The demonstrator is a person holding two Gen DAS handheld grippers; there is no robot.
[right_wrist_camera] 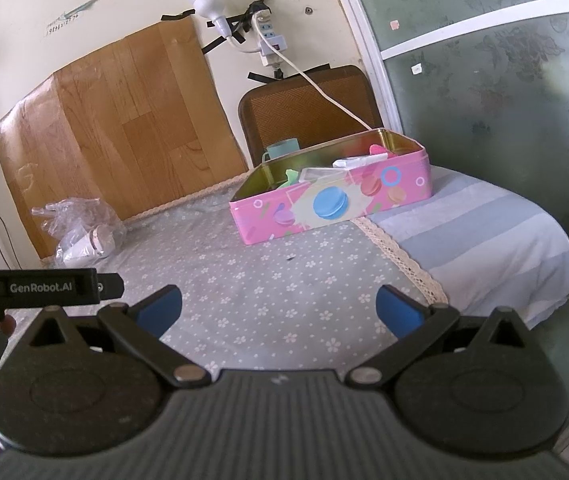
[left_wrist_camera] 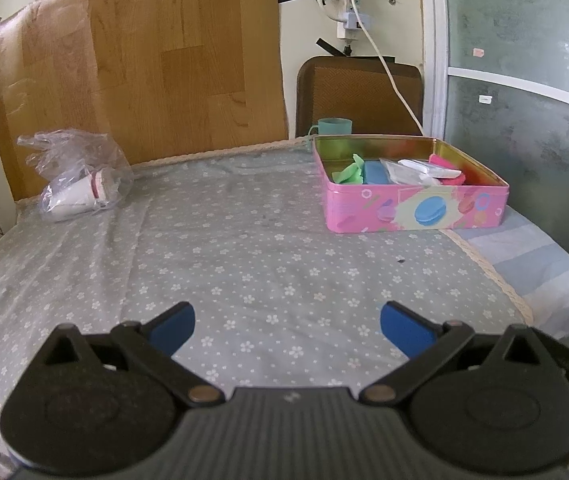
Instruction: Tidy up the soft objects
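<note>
A pink tin box with macaron pictures stands open at the far right of the table. Inside lie soft pieces: a green one, a blue one, a white packet and a pink one. My left gripper hovers open over the flowered cloth near the front edge, nothing between its blue pads. My right gripper is also open and empty, low over the cloth, with the box ahead of it. The left gripper's body shows at the left of the right wrist view.
A clear plastic bag holding a white container lies at the back left. A teal cup stands behind the box, before a brown chair back. A white cable hangs down to the box. Glass panels close the right side.
</note>
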